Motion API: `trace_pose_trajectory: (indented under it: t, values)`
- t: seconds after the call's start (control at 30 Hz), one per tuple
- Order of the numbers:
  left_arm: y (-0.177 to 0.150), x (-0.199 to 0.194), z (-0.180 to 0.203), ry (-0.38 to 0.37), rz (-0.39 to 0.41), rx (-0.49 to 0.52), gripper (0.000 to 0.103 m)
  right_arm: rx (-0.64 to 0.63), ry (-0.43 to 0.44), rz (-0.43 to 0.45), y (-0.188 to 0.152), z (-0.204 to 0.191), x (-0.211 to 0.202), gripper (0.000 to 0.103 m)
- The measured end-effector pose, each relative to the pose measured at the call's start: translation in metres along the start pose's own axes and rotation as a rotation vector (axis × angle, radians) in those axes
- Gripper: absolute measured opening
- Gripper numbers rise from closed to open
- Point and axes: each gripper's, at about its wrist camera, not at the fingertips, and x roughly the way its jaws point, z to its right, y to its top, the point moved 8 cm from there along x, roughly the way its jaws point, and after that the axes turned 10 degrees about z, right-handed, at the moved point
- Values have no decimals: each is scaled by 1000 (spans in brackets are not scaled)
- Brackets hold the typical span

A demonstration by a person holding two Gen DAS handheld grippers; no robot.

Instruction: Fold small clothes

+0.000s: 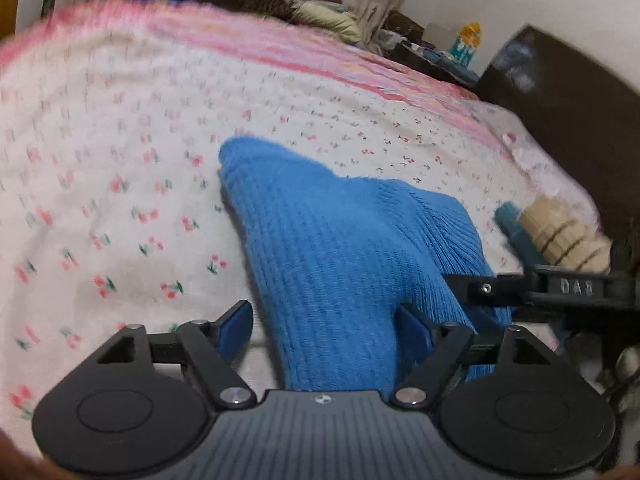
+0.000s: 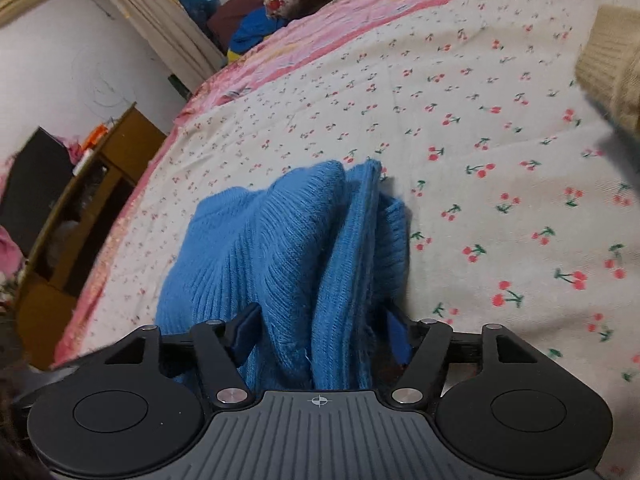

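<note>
- One blue knitted garment [image 1: 340, 240] is seen bunched on the cherry-print bedsheet [image 1: 120, 200], near the bed's edge.
- It is flanked by the left gripper [image 1: 324, 328] and the right gripper [image 2: 320, 332]; both sets of jaws are spread, unpinched.
- "DA8" is read on the right gripper in the left view.

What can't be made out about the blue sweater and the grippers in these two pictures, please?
- Blue sweater: its near end is hidden behind the left gripper in the left wrist view, so its full outline is unknown.
- Right gripper, right wrist view: bunched folds cover the pads, so contact is unclear.
- Bedsheet: far part blurred.
</note>
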Motion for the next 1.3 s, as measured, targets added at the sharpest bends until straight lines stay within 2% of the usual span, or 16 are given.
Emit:
trace_pose_trajectory:
  t: [0.03, 0.07, 0.1, 0.13, 0.2, 0.27, 0.5, 0.57, 0.63, 0.73, 0.83, 0.87, 0.97, 1.07, 1.2, 1.3]
  values:
    - [0, 1, -2, -20, -1, -31, 81, 9, 13, 0, 0, 1, 0, 66]
    - [-1, 1, 0, -38, 1, -37, 73, 19, 24, -1, 0, 2, 0, 66]
    - [-1, 0, 4, -56, 0, -34, 64, 23, 28, -4, 0, 2, 1, 61]
    - [0, -2, 7, -59, 4, -31, 61, 28, 35, -8, 0, 1, 0, 53]
    - [4, -7, 10, -65, 15, -20, 51, 63, 54, -21, 0, -5, 1, 43]
    - [10, -17, 10, -86, 35, -39, 46, 74, 81, -18, 2, -16, 0, 38]
    - [51, -80, -18, -55, 173, 22, 45, 53, 226, -8, 3, -91, 2, 33]
    - [62, -96, -37, -25, 199, 36, 45, 42, 262, 3, 4, -114, 9, 33]
    - [66, -106, -62, 38, 205, 57, 45, 30, 270, -4, 0, -134, 25, 33]
    - [60, -105, -99, 168, 174, 109, 46, -12, 228, -50, -15, -158, 58, 35]
    - [41, -100, -127, 281, 113, 127, 47, -127, 97, -66, -34, -160, 79, 38]
    - [37, -103, -129, 285, 123, 134, 50, -163, 88, -56, -37, -162, 77, 40]
    - [36, -110, -124, 298, 140, 138, 51, -242, 45, -18, -35, -166, 61, 40]
    - [39, -113, -112, 338, 148, 213, 51, -292, 10, 38, -27, -174, 42, 40]
    - [40, -121, -109, 357, 150, 247, 51, -366, 37, 92, -33, -200, 20, 40]
    - [37, -126, -110, 377, 142, 240, 51, -407, 68, 56, -53, -215, 24, 40]
